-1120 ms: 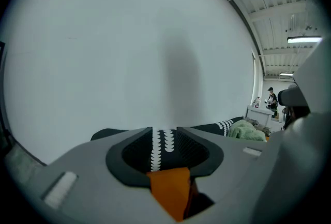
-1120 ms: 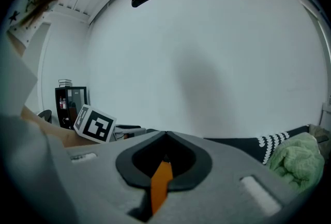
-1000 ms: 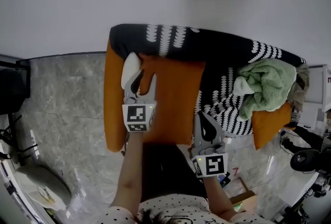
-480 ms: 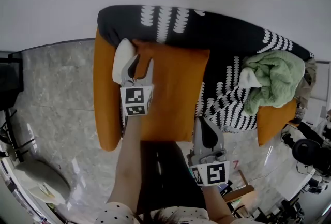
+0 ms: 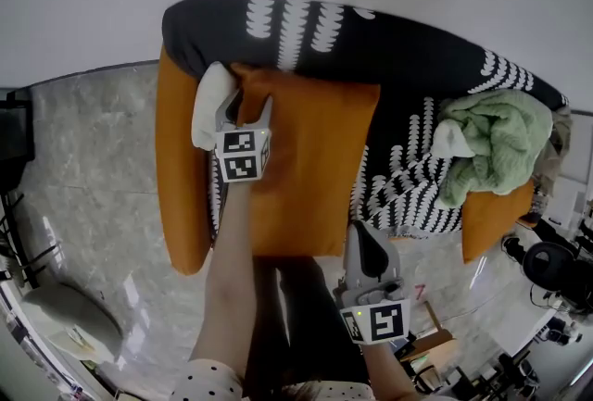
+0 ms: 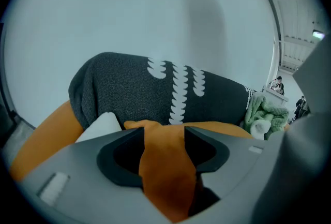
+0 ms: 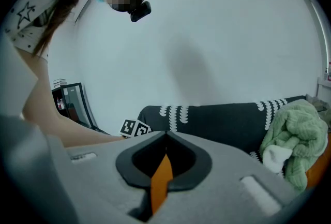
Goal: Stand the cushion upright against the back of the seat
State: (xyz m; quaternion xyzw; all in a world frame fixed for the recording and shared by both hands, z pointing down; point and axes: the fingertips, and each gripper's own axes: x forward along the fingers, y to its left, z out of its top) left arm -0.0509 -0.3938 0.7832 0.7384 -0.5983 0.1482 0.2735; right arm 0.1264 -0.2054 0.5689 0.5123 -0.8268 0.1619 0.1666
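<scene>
Cushion (image 5: 310,168) is seen lying on the sofa seat, with its far edge against the backrest, which is draped in a black throw (image 5: 389,47) with white pattern. Whether it is fully upright cannot be told from above.

Left gripper (image 5: 243,105): placed at the cushion's far left corner, right by the backrest. Jaws are held wide and have just been opening. In the left gripper view the orange corner fabric is seen sitting in the gap, filling it from one jaw to the other. No clamping is shown there.

Right gripper (image 5: 362,234): placed at the cushion's near right corner, at the front edge of the seat. Jaws are drawn nearly together, and a thin orange strip of the cushion's edge is pinched between them in the right gripper view.

A white pillow (image 5: 209,101) is wedged just left of the left gripper, between the cushion and the orange sofa arm (image 5: 181,186). A green blanket (image 5: 496,144) is bundled at the sofa's right end, well apart from both grippers.
</scene>
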